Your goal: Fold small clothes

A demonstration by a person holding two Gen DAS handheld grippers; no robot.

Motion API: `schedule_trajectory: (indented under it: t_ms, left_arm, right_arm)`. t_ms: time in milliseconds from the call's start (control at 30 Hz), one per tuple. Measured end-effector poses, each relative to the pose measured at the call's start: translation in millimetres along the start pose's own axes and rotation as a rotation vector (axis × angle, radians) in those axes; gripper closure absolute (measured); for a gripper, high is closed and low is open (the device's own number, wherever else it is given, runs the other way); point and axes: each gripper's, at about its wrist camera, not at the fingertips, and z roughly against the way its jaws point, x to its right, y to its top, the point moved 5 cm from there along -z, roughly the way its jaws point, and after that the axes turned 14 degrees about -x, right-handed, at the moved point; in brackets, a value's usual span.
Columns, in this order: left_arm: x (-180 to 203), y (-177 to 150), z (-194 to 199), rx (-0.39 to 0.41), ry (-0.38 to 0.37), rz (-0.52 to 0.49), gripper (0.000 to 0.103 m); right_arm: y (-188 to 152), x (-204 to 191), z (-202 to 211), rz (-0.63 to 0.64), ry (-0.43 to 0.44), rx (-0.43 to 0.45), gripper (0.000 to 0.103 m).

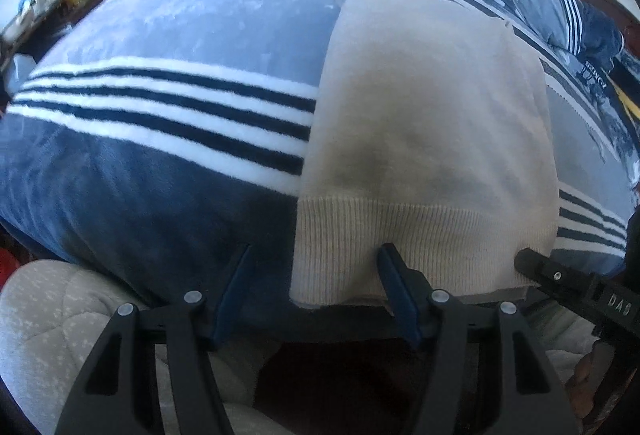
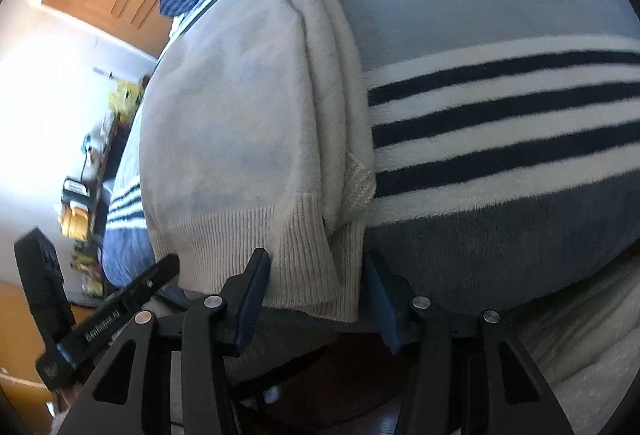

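Cream knit sweater [image 1: 432,123]: lies folded lengthwise on the striped blue blanket [image 1: 160,115] of the bed, ribbed hem [image 2: 304,259] at the near edge. Left tool [image 1: 316,275]: jaws spread wide, straddling the hem's left corner. Right tool [image 2: 316,287]: jaws open around the hem's right corner, not clamped.

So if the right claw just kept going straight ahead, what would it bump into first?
Most likely the ribbed hem of the cream sweater, which lies between the open right claw fingers already; depth is hard to judge.
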Motion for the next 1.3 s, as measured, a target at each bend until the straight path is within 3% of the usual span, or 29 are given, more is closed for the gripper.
schedule_trajectory:
  t_ms: [133, 267, 333, 433, 467, 533, 600, 700, 800, 900, 967, 1033, 1200, 1300]
  left_arm:
    - [7, 1, 1, 0.016, 0.028, -0.020, 0.040]
    - [6, 0, 0, 0.007, -0.004, -0.022, 0.040]
    - [7, 3, 0, -0.003, -0.052, -0.010, 0.051]
    - [10, 5, -3, -0.019, -0.086, -0.010, 0.058]
    - [10, 5, -2, -0.020, -0.085, -0.012, 0.060]
    - [12, 5, 0, -0.025, -0.100, -0.017, 0.074]
    - [12, 5, 4, -0.021, -0.126, -0.019, 0.085]
    - [6, 5, 17, -0.020, -0.214, 0.004, 0.089]
    - [-6, 0, 43, 0.001, -0.327, 0.050, 0.091]
    - [-4, -11, 38, -0.015, -0.234, 0.015, 0.091]
    - [6, -17, 15, -0.068, -0.135, -0.026, 0.091]
    - [12, -17, 9, -0.066, -0.066, -0.055, 0.091]
    - [10, -14, 12, -0.059, -0.062, -0.035, 0.085]
    - [2, -13, 18, -0.033, -0.055, -0.004, 0.066]
  right_arm:
    - [1, 0, 0, 0.002, -0.005, 0.004, 0.047]
    - [2, -7, -6, 0.039, -0.043, -0.040, 0.039]
    - [4, -11, -9, 0.045, -0.059, -0.048, 0.038]
    - [3, -12, -11, 0.060, -0.081, -0.046, 0.039]
    - [3, -12, -11, 0.065, -0.093, -0.045, 0.041]
    - [1, -15, -15, 0.065, -0.097, -0.056, 0.047]
    - [0, -18, -16, 0.064, -0.059, -0.076, 0.071]
    - [-1, -19, -10, 0.068, -0.046, -0.077, 0.092]
    - [-6, -25, 7, 0.088, -0.035, -0.057, 0.096]
    - [-15, -28, 20, 0.111, -0.044, -0.035, 0.097]
    - [-15, -21, 10, 0.118, -0.078, -0.060, 0.097]
    - [-16, -12, -6, 0.096, -0.096, -0.090, 0.097]
    - [-16, -17, -1, 0.115, -0.076, -0.067, 0.095]
    - [-18, -14, 2, 0.092, -0.081, -0.079, 0.088]
